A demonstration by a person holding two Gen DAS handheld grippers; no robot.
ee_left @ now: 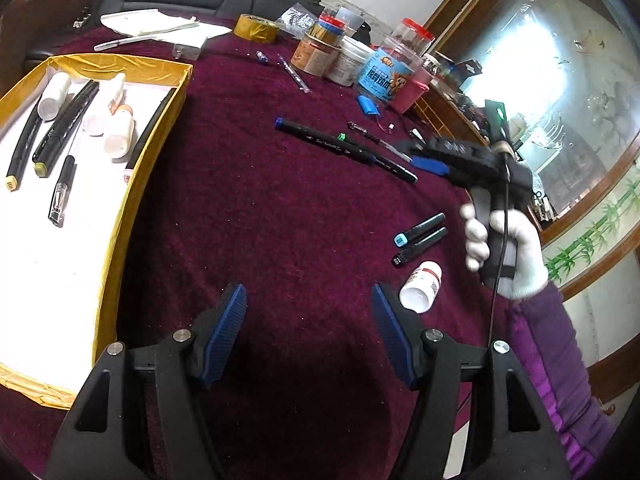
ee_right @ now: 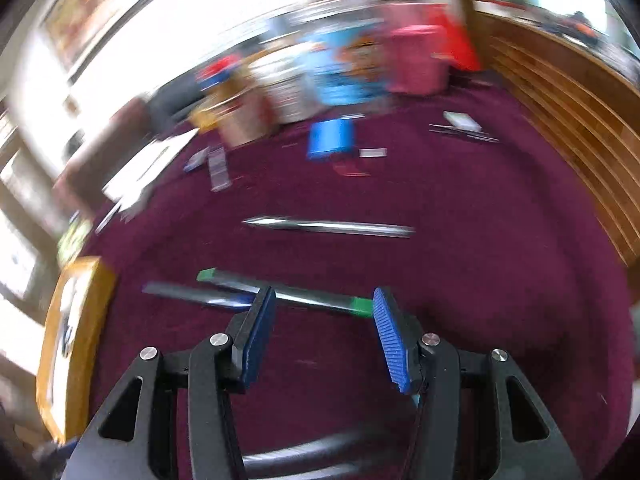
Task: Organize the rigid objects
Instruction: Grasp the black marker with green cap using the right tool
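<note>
My left gripper stands open low over the maroon cloth, with nothing between its blue pads. A small white bottle lies just right of it, and two short black markers lie beyond that. A white-gloved hand holds my right gripper at the right end of a green-capped marker, which lies beside a blue-capped marker. The right wrist view is blurred. There my right gripper is open, and the green-capped marker lies crosswise just past its fingertips, untouched. The blue-capped marker lies to the left.
A yellow box at the left holds markers, white bottles and a pen. A thin pen and a blue battery pack lie farther out. Jars and tubs and a tape roll crowd the far edge. A wooden cabinet stands at the right.
</note>
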